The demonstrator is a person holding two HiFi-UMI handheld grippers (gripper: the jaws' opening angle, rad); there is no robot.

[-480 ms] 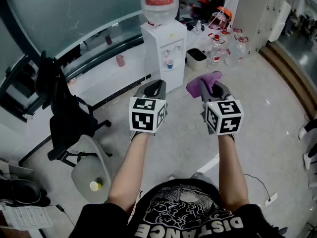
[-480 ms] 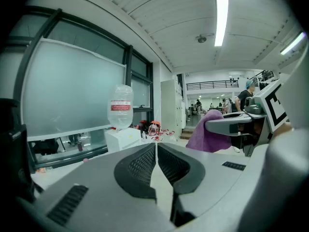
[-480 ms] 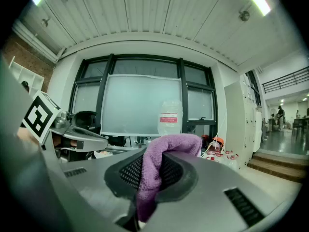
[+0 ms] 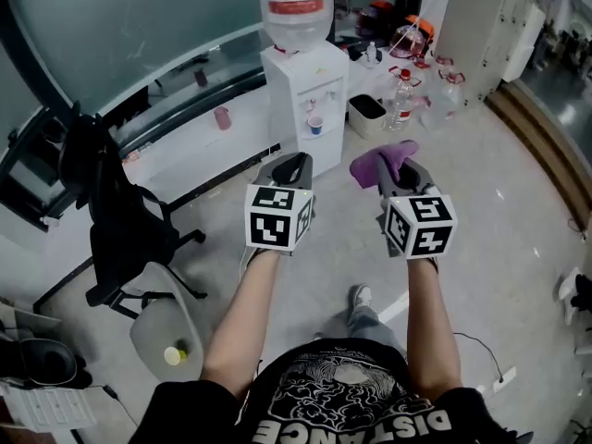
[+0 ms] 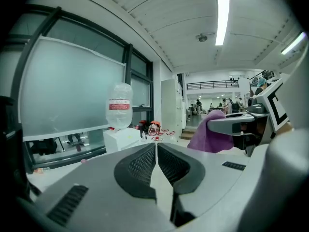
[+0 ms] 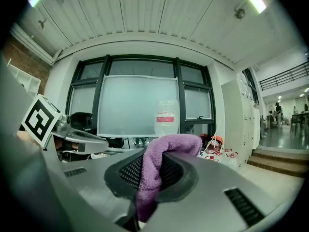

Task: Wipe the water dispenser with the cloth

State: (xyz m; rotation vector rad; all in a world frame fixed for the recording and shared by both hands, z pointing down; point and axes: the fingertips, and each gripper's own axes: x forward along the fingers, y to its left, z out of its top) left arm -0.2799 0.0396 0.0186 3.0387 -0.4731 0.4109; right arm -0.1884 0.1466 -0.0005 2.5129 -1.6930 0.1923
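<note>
A white water dispenser (image 4: 307, 92) with a clear bottle (image 4: 297, 7) on top stands against the glass wall ahead, some way off from both grippers. It also shows small in the left gripper view as the water dispenser (image 5: 121, 138) and behind the cloth in the right gripper view, bottle (image 6: 167, 120). My right gripper (image 4: 396, 172) is shut on a purple cloth (image 4: 382, 162), which bulges out over the jaws as the cloth (image 6: 164, 153). My left gripper (image 4: 289, 167) is shut with nothing in it, jaws pressed together (image 5: 156, 164).
A black office chair (image 4: 120, 225) and a grey stool (image 4: 166, 326) stand at the left. A small bin (image 4: 368, 113) and several plastic bottles (image 4: 403, 95) sit right of the dispenser. White cabinets (image 4: 486, 21) line the far right. A cup (image 4: 316, 125) rests in the dispenser's tap recess.
The view has shifted slightly; the dispenser sits a little higher in the head view and the person's foot now shows on the floor. Both grippers keep their hold and spacing.
</note>
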